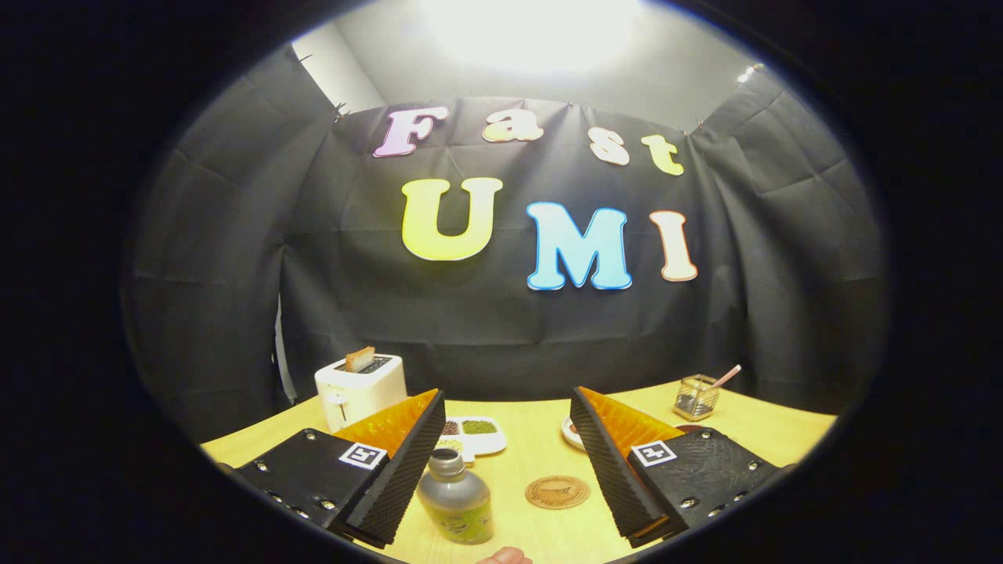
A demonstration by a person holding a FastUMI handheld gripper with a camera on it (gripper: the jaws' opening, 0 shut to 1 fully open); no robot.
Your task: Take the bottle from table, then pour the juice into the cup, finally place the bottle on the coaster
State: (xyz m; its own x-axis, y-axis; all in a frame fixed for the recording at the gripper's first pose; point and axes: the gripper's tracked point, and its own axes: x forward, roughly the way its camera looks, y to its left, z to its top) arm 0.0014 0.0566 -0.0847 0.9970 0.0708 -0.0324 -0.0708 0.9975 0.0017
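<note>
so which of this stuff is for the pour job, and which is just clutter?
Job: bottle between the open gripper jaws, near the left one; coaster beside it.
Clutter: toaster holding toast, divided dish, wire holder.

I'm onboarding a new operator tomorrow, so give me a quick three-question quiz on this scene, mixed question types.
1. True or false: the tongs are shut on the bottle.
2. Multiple choice: the coaster lies (A) under the bottle, (B) on the bare table between the fingers, beside the bottle, (C) on top of the toaster.
3. Fill in: a slice of ____ sticks up from the toaster.

Key: 1 false, the tongs are open and the bottle stands near one finger; 2 B; 3 bread.
</note>
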